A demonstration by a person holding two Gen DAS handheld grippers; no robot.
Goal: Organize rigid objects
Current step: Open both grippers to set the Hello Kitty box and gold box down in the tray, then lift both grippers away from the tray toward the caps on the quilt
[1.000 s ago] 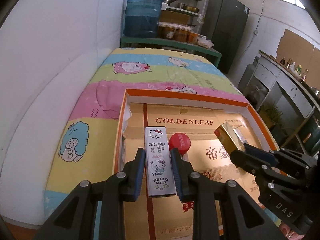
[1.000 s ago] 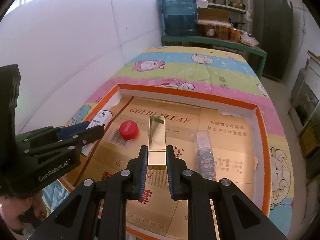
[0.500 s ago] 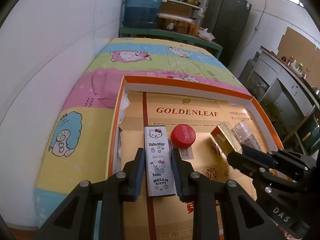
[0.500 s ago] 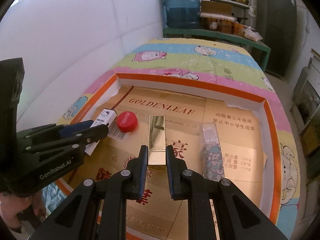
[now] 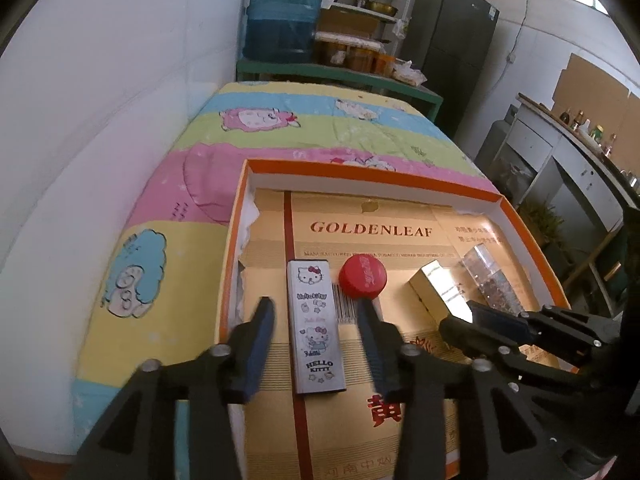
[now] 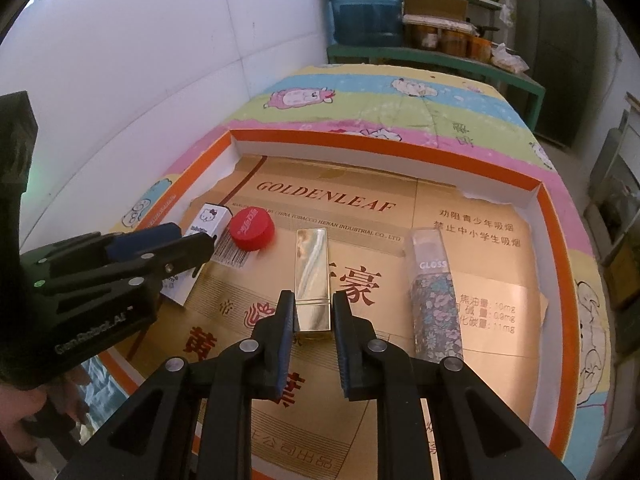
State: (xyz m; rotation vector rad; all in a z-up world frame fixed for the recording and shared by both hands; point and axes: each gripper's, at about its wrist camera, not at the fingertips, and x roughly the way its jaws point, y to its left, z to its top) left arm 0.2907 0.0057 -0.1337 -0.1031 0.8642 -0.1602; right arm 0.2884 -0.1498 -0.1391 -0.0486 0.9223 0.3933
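Your left gripper (image 5: 316,316) is opening around the white cartoon box (image 5: 316,328), which lies flat in the orange tray (image 5: 372,170) at its near left, beside the red cap (image 5: 363,277). The pads no longer touch it. Withdraw straight back so neither finger drags the box askew. Your right gripper (image 6: 313,307) is clamped on the gold box (image 6: 312,280), mid-tray, left of the floral tube (image 6: 435,296); keep it parallel before releasing.
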